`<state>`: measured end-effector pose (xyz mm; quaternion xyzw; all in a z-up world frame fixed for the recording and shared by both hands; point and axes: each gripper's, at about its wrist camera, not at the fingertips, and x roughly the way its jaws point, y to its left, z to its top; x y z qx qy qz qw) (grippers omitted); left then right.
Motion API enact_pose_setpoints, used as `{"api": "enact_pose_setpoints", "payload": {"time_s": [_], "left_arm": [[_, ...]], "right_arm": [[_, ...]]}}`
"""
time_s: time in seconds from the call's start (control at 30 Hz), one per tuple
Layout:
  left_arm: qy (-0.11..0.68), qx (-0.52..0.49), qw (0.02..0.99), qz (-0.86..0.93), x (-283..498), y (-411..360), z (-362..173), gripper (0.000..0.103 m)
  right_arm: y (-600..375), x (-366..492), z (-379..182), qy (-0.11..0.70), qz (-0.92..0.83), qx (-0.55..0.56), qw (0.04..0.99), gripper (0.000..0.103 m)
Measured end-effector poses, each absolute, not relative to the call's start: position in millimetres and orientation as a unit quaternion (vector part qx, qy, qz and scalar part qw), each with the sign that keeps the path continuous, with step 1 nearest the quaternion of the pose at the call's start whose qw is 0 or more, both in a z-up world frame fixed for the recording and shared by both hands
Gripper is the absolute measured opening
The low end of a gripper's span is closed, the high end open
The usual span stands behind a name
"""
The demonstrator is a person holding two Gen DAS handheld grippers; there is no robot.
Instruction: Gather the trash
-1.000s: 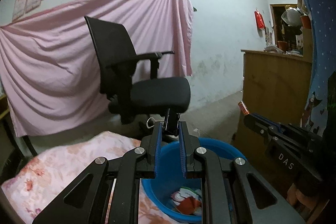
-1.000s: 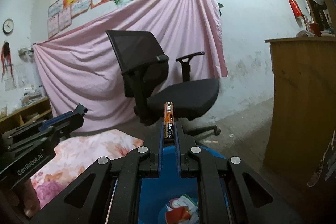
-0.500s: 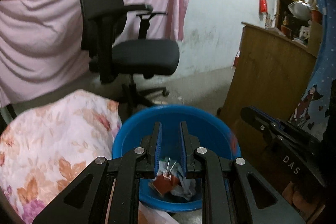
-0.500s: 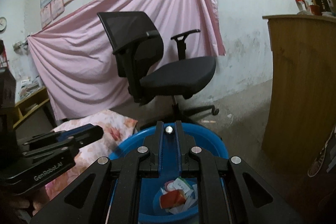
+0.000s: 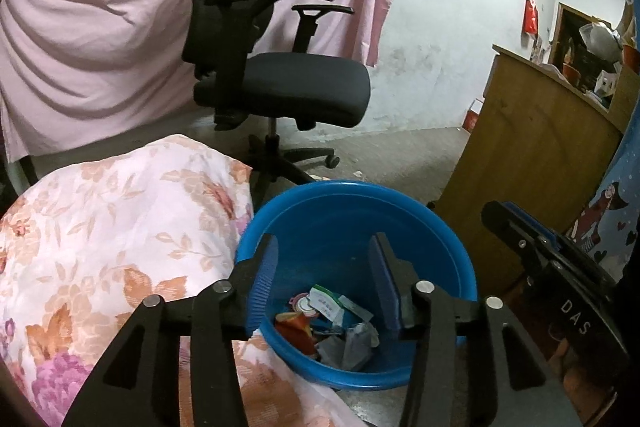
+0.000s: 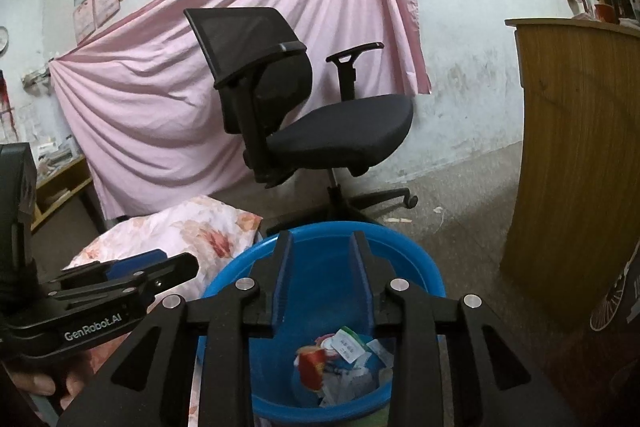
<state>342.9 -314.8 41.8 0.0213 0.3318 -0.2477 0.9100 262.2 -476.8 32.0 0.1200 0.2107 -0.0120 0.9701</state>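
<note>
A blue plastic basin (image 5: 400,215) stands on the floor and holds crumpled wrappers and other trash (image 5: 328,327). It also shows in the right wrist view (image 6: 320,239) with the trash (image 6: 340,359) at its bottom. My left gripper (image 5: 324,259) is open and empty above the basin. My right gripper (image 6: 320,251) is open and empty above the same basin. The right gripper's body (image 5: 560,283) shows at the right of the left wrist view. The left gripper's body (image 6: 100,291) shows at the left of the right wrist view.
A floral quilt (image 5: 100,247) lies left of the basin and touches it. A black office chair (image 5: 272,75) stands behind, before a pink sheet (image 5: 80,27). A wooden cabinet (image 5: 532,155) stands to the right.
Both grippers tilted down over the basin and opened. The left let go of a small black clip and the right let go of a battery; neither is distinguishable in the basin now.
</note>
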Motion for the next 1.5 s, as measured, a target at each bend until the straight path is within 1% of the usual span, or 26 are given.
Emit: {"api": "enact_pose_setpoints", "payload": {"time_s": [0.27, 0.33, 0.43, 0.5, 0.57, 0.6, 0.7, 0.77, 0.8, 0.83, 0.87, 0.9, 0.93, 0.97, 1.0, 1.13, 1.2, 1.27, 1.37, 1.5], "left_arm": [[0.319, 0.021, 0.917, -0.238, 339.3, -298.9, 50.2, 0.046], [0.315, 0.02, 0.919, -0.236, 337.1, -296.2, 52.3, 0.049], [0.308, 0.016, 0.923, -0.231, 333.3, -291.1, 56.1, 0.049], [0.305, 0.014, 0.925, -0.228, 331.1, -288.2, 59.1, 0.05], [0.3, 0.014, 0.927, -0.224, 329.3, -285.5, 61.8, 0.053], [0.297, 0.013, 0.929, -0.222, 328.3, -283.9, 62.7, 0.056], [0.289, 0.01, 0.933, -0.216, 325.0, -277.5, 66.5, 0.058], [0.286, 0.007, 0.935, -0.21, 323.5, -272.6, 68.9, 0.062], [0.285, 0.006, 0.936, -0.207, 323.1, -270.7, 70.1, 0.068], [0.283, 0.004, 0.938, -0.202, 322.2, -268.4, 71.2, 0.078], [0.28, 0.002, 0.939, -0.198, 321.5, -266.0, 72.3, 0.083], [0.276, -0.004, 0.941, -0.195, 319.9, -262.5, 73.4, 0.088], [0.271, -0.012, 0.943, -0.194, 318.5, -258.7, 74.2, 0.092], [0.267, -0.022, 0.944, -0.194, 317.0, -254.6, 74.9, 0.093], [0.264, -0.029, 0.945, -0.192, 317.0, -251.7, 75.8, 0.095], [0.248, -0.045, 0.951, -0.18, 311.9, -239.0, 82.0, 0.095], [0.239, -0.045, 0.954, -0.173, 307.7, -233.4, 85.6, 0.095], [0.23, -0.042, 0.958, -0.167, 302.6, -227.4, 88.7, 0.096], [0.218, -0.04, 0.962, -0.159, 293.3, -218.3, 92.6, 0.099], [0.201, -0.038, 0.967, -0.15, 281.3, -205.9, 95.8, 0.1]], "right_arm": [[-474.3, 261.3, 35.2, 0.203, -0.013, 0.12, 0.972, 0.028], [-473.2, 261.8, 35.5, 0.202, -0.013, 0.119, 0.972, 0.029], [-471.0, 261.6, 36.5, 0.2, -0.013, 0.118, 0.973, 0.031], [-470.1, 261.0, 37.9, 0.197, -0.013, 0.118, 0.973, 0.034], [-468.4, 260.2, 39.7, 0.192, -0.014, 0.119, 0.974, 0.039], [-467.8, 259.6, 40.4, 0.191, -0.014, 0.119, 0.974, 0.041], [-465.3, 258.1, 42.6, 0.185, -0.015, 0.117, 0.976, 0.045], [-463.8, 257.3, 43.8, 0.183, -0.016, 0.115, 0.976, 0.048], [-463.7, 257.0, 44.7, 0.181, -0.017, 0.114, 0.977, 0.048], [-463.5, 256.6, 45.4, 0.18, -0.019, 0.114, 0.977, 0.049], [-463.5, 256.4, 46.3, 0.178, -0.021, 0.113, 0.977, 0.051], [-463.6, 256.1, 47.1, 0.177, -0.023, 0.114, 0.977, 0.056], [-463.6, 255.6, 48.2, 0.174, -0.026, 0.115, 0.978, 0.06], [-463.6, 254.7, 49.2, 0.171, -0.029, 0.116, 0.978, 0.073], [-463.3, 253.5, 50.2, 0.166, -0.032, 0.118, 0.979, 0.081], [-460.0, 248.0, 56.2, 0.152, -0.037, 0.113, 0.981, 0.086], [-458.1, 244.4, 58.1, 0.145, -0.038, 0.111, 0.982, 0.095], [-455.7, 240.1, 60.6, 0.137, -0.034, 0.11, 0.984, 0.102], [-449.9, 233.8, 65.9, 0.125, -0.025, 0.108, 0.986, 0.103], [-441.6, 228.5, 70.7, 0.119, -0.017, 0.104, 0.987, 0.103]]}}
